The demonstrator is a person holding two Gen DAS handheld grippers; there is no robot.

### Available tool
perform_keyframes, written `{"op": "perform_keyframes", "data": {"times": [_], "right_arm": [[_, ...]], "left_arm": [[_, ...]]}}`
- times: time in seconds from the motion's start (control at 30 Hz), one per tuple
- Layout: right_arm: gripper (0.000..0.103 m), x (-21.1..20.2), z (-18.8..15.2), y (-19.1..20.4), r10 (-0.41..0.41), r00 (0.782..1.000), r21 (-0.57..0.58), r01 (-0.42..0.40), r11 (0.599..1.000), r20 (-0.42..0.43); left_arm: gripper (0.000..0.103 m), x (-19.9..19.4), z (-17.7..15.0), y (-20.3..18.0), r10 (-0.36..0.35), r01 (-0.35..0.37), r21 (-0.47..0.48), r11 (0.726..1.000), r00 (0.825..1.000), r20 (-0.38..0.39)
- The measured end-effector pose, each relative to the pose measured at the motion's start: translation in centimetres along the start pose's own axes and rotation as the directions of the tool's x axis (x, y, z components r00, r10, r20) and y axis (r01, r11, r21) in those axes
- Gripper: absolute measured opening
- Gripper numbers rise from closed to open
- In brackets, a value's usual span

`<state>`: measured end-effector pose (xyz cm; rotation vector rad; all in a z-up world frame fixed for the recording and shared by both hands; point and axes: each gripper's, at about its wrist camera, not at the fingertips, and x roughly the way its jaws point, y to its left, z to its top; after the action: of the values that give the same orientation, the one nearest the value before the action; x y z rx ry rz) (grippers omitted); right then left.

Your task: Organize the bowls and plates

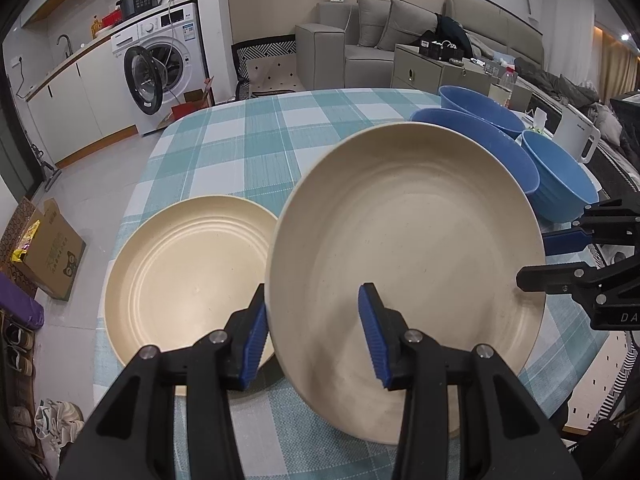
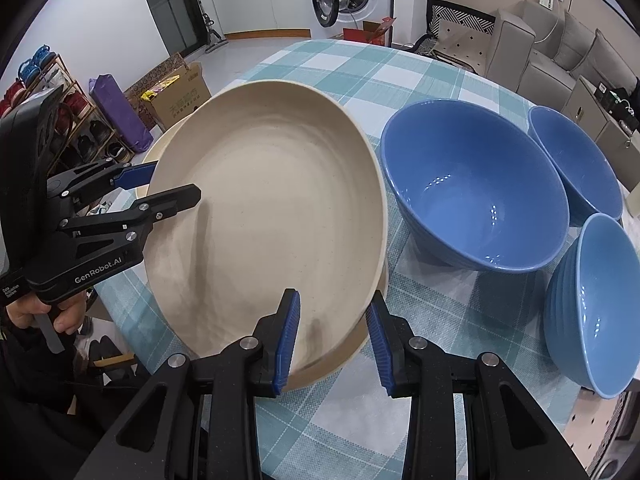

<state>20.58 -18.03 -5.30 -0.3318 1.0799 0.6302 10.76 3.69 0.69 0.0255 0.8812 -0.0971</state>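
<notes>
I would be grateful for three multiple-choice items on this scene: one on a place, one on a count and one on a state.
1. In the right wrist view, where are the blue bowls?
A. right of the lifted plate
B. stacked on it
C. on the floor

2. How many blue bowls are there?
A. one
B. two
C. three

3. How is the lifted plate held?
A. by one gripper
B. by both grippers
C. by a bare hand

Answers:
1. A: the bowls stand on the table, right of the plate.
2. C: three show.
3. B: the left gripper and the right gripper each clamp its rim.
</notes>
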Motion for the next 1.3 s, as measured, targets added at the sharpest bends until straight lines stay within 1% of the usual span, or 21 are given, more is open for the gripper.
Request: {"op": "perform_keyframes", "data": {"times": [0.33, 0.63, 1.3], "right_arm": [[0.035, 0.9, -0.5, -0.2, 0.002, 1.0, 0.004, -0.001, 1.0, -0.023], [0.035, 1.9, -1.0, 0.0, 0.0, 0.999, -0.001, 0.0, 1.0, -0.05], [0.035, 2.9, -2.2, -0.8, 0.01, 0.999, 0.015, -0.009, 1.0, -0.048]], "left_arm": [[0.043, 1.1, -0.6, -0.3, -0.002, 0.002, 0.005, 1.0, 1.0, -0.029], [0.043, 1.6, -0.7, -0.5, 0.002, -0.002, 0.015, 1.0, 0.999, -0.037], [0.045, 2.7, -1.2, -1.9, 0.043, -0.04, 0.068, 0.997, 0.998, -0.044]]}}
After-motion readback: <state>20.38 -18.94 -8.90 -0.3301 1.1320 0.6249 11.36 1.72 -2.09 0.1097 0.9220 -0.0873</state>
